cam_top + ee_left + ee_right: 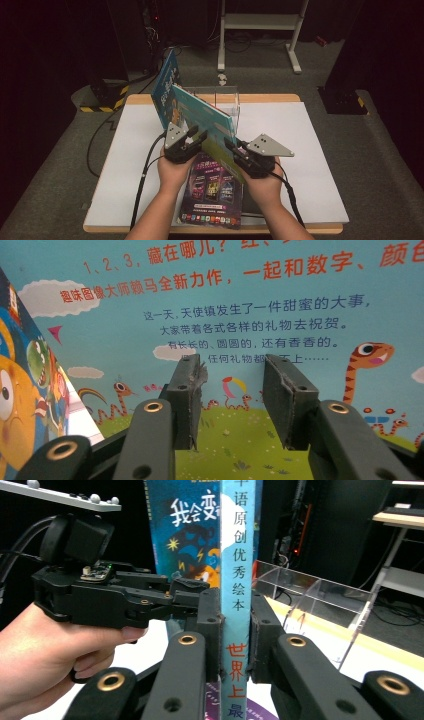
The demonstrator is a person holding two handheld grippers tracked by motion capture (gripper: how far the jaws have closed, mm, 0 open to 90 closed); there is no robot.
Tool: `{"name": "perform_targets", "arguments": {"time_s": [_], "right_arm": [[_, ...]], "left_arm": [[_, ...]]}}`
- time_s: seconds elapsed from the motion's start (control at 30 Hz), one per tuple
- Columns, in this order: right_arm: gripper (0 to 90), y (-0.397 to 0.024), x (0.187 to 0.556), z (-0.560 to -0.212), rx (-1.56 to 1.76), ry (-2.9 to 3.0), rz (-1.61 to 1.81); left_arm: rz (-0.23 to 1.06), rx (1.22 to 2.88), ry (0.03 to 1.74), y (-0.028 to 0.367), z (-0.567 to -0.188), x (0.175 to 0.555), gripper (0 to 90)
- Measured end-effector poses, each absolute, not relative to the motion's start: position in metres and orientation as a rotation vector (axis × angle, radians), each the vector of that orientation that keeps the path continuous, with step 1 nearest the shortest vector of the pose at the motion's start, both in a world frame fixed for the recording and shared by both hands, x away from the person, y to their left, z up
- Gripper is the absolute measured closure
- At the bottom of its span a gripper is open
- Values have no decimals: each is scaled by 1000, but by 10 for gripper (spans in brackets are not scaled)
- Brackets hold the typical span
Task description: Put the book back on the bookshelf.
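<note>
A teal picture book (202,112) stands on edge over the white table, and my right gripper (231,144) is shut on it. In the right gripper view the jaws (235,630) pinch the book's spine (237,555). My left gripper (196,134) is just left of the book, pointing at its back cover (250,290). Its jaws (232,385) are open with nothing between them. A second, dark blue book (165,85) stands tilted behind the teal one, and its cover (185,525) rises past the left gripper (192,587).
A glossy dark magazine (212,195) lies flat at the table's near edge between the person's forearms. A clear acrylic holder (227,100) stands at the back middle of the white mat (300,165). A white metal stand (260,22) is on the floor beyond.
</note>
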State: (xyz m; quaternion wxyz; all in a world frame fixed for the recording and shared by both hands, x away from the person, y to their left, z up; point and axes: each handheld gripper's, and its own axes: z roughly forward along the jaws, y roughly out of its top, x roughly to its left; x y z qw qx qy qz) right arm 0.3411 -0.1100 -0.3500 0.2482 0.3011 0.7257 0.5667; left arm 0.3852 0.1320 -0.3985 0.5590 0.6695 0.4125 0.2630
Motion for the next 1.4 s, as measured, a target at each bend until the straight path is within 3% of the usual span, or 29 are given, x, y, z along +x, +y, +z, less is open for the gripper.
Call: {"name": "perform_targets", "arguments": {"time_s": [0.33,0.67,1.4], "right_arm": [[706,-123,341,-363,794,2071,1679],[700,-134,345,-373,831,2122,1792],[644,-100,324,-381,724,2194,1801]], "left_arm": [[616,1568,980,140,-401,384,582],[623,1567,983,143,-400,386,582],[621,1586,968,157,-399,384,564]]}}
